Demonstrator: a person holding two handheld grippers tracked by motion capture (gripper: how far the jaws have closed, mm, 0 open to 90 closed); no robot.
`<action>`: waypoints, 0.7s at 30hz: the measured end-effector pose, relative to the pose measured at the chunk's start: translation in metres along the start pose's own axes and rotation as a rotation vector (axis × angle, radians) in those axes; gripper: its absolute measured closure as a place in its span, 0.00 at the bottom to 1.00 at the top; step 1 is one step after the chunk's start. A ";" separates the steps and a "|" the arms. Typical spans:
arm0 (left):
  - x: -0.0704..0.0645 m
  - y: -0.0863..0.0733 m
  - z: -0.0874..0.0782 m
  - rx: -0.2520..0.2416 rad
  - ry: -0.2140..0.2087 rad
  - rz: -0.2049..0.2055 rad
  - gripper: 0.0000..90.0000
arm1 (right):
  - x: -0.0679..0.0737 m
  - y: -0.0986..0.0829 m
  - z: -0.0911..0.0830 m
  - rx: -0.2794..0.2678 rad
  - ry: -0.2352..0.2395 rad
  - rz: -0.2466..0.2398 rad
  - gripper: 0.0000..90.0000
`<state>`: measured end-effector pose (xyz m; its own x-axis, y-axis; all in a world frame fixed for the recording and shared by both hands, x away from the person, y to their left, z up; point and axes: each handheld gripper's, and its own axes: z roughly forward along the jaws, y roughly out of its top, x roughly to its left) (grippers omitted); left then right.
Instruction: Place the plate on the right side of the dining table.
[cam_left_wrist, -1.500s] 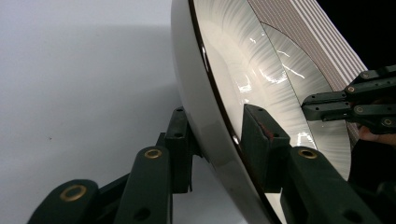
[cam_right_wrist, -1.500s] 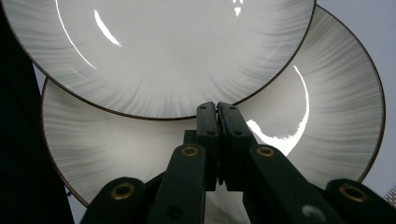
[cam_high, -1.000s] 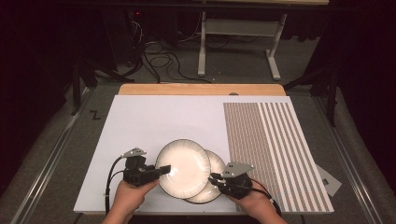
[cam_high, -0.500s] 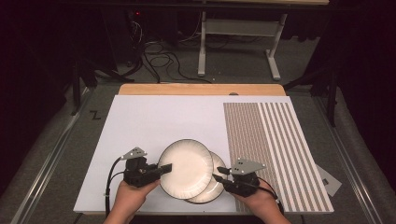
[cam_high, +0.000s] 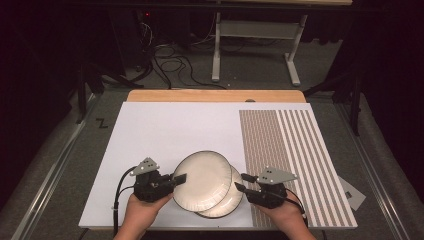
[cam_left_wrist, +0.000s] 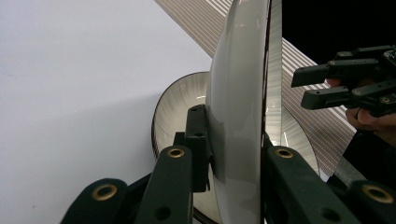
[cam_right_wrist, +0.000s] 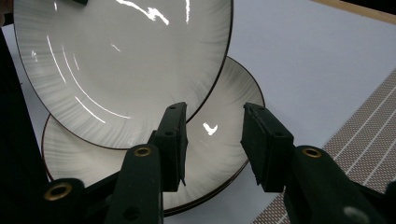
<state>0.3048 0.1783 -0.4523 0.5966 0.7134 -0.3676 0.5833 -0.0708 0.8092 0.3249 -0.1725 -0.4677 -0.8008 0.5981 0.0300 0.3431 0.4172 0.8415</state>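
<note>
Two white plates with thin dark rims overlap near the front edge of the table. The upper plate (cam_high: 202, 181) is raised and tilted, and my left gripper (cam_high: 178, 178) is shut on its left rim. In the left gripper view that upper plate (cam_left_wrist: 238, 93) stands edge-on between the jaws of the left gripper (cam_left_wrist: 233, 135), with the lower plate (cam_left_wrist: 175, 107) flat on the mat behind it. My right gripper (cam_high: 242, 183) is open just right of the lower plate (cam_high: 231, 199), apart from its rim. In the right gripper view the right gripper (cam_right_wrist: 212, 140) faces the lower plate (cam_right_wrist: 219, 116), with the upper plate (cam_right_wrist: 121, 60) above it.
A white mat (cam_high: 165, 135) covers the table, with a brown striped section (cam_high: 290, 150) on the right under my right hand. A wooden table edge (cam_high: 215, 96) runs along the back. A grey tag (cam_high: 351, 194) lies off the mat's right side. Cables and desk legs sit on the floor beyond.
The right gripper has drawn back a little to the right, off the lower plate's rim. The left gripper still holds the upper plate, which has barely shifted.
</note>
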 end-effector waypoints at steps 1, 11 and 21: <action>-0.001 0.000 0.000 -0.005 -0.001 0.007 0.87 | -0.002 0.000 -0.001 -0.006 -0.001 -0.003 0.67; -0.015 0.001 0.001 -0.046 0.036 0.127 0.88 | -0.013 0.001 -0.021 -0.067 -0.010 0.026 0.53; -0.021 -0.001 0.002 -0.070 0.041 0.168 0.88 | -0.029 -0.001 -0.049 -0.187 -0.060 0.080 0.22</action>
<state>0.2929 0.1622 -0.4461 0.6583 0.7238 -0.2068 0.4369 -0.1437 0.8879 0.3236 -0.2234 -0.4430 -0.7420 0.6665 0.0730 0.3029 0.2361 0.9233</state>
